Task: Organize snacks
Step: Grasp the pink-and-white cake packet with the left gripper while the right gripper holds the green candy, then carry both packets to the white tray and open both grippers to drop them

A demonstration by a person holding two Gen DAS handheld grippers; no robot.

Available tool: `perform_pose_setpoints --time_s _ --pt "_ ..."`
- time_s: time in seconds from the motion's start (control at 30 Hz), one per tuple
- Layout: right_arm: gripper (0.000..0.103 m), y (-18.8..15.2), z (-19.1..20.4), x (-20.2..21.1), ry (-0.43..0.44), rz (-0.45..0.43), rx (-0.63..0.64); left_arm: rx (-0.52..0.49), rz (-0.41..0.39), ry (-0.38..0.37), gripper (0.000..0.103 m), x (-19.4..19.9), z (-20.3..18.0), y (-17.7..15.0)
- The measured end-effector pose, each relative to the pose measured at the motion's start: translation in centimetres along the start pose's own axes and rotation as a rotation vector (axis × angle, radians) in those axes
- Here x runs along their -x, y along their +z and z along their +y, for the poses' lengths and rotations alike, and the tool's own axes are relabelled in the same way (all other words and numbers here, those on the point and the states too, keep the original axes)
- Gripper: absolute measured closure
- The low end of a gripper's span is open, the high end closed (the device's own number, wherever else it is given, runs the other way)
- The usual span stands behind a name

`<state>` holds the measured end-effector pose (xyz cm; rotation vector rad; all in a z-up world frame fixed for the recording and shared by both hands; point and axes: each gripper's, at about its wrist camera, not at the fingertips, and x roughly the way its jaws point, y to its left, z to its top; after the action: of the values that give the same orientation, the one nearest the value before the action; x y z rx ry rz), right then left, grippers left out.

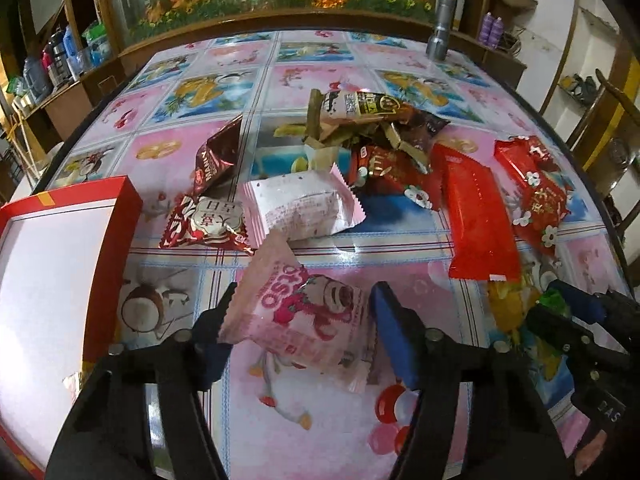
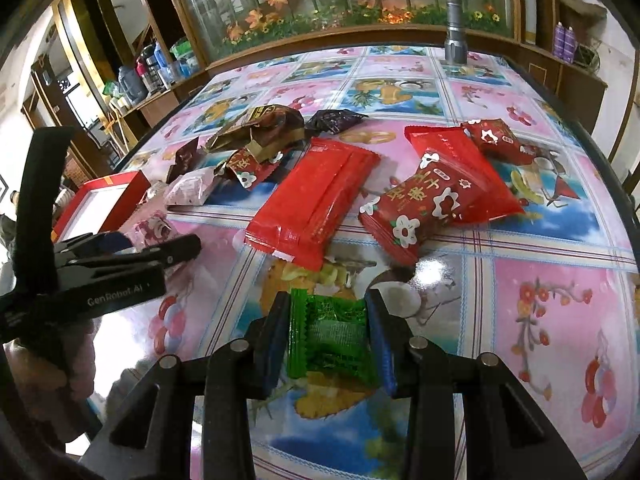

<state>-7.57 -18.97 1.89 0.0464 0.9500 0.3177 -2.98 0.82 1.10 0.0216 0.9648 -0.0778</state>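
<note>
Left gripper [image 1: 304, 320] and right gripper [image 2: 328, 332], fingers closed on packets.

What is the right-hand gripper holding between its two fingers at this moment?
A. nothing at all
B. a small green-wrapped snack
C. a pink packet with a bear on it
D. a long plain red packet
B: in the right wrist view the right gripper has its blue-padded fingers pressed against both sides of the green-wrapped snack, while the pink bear packet sits between the fingers of the left gripper.
</note>
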Motion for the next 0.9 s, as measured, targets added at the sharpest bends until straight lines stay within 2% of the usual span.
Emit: perform_pose_setpoints --time_s 0.03,0.07,0.2,0.4,0.5,0.77,0.9 --pt "0.064 0.0 0.1 0.0 -0.008 0.001 0.006 -0.004 -0.005 -0.005 0.046 0.0 0.1 0.0" --pt "0.064 0.0 0.2 0.0 -0.013 0.002 0.011 -0.011 -0.014 -0.006 0.065 0.2 0.2 -0.1" --pt "0.064 0.0 0.5 -0.1 -0.033 0.005 0.027 -0.024 -0.022 -0.035 0.068 0.6 0.9 -0.3" --pt "0.065 -0.2 1.2 -0.2 -0.062 0.009 0.070 -0.017 -0.017 -0.085 0.078 1.1 1.4 -0.9" --pt "0.068 -0.5 0.8 0.1 -0.046 0.003 0.058 -0.023 -0.018 -0.106 0.086 1.8 1.5 -1.7" --pt "0.070 -1.3 0.1 0.9 0.034 0.008 0.027 -0.031 -0.021 -0.131 0.086 3.0 2.0 -3.5" --pt "0.070 -1.6 0.5 1.0 0.106 0.015 0.005 -0.018 -0.025 -0.145 0.086 3.8 2.7 -4.3"
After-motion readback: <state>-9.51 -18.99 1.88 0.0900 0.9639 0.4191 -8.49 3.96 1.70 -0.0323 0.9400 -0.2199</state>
